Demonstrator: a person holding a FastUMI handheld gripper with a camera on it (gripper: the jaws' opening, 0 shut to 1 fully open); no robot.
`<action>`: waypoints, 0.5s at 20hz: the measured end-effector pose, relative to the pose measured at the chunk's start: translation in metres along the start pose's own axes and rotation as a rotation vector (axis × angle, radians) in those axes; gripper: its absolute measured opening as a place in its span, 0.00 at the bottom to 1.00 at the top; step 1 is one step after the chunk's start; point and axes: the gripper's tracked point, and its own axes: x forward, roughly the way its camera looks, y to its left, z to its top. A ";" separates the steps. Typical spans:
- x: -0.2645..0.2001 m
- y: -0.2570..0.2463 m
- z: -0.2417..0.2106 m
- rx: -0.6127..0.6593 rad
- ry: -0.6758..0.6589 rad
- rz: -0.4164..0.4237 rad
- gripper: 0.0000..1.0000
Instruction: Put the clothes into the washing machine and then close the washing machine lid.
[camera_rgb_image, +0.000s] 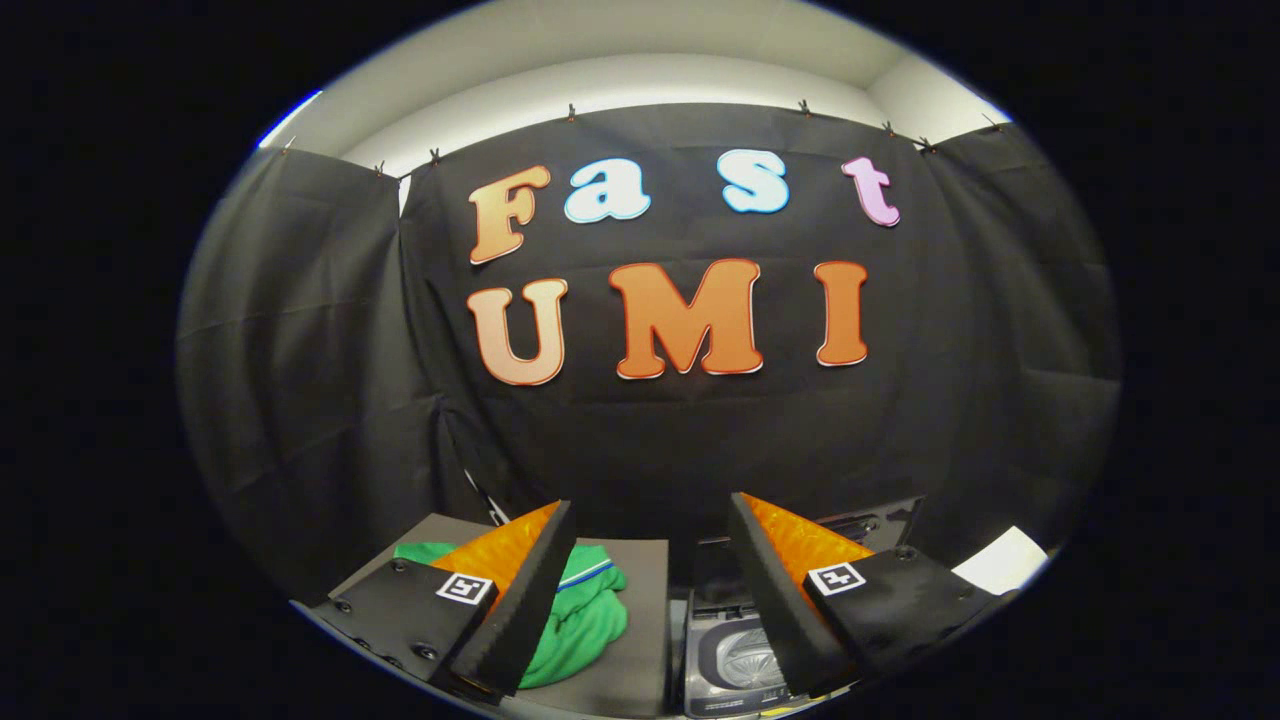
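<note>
Below and just ahead of the gripper (650, 590), whose jaws stand apart and empty, the green clothes (585, 625) lie on a grey table (640, 600) behind the left finger, left of the open washer (735, 665).

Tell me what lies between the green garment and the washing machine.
In the gripper view, only bare grey tabletop separates the green garment from the washing machine. The open gripper holds nothing.
</note>
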 end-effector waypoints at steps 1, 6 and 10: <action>0.007 0.012 -0.009 0.007 0.026 0.016 0.99; 0.034 0.059 -0.061 0.066 0.204 0.053 0.99; 0.052 0.085 -0.095 0.038 0.308 0.066 0.99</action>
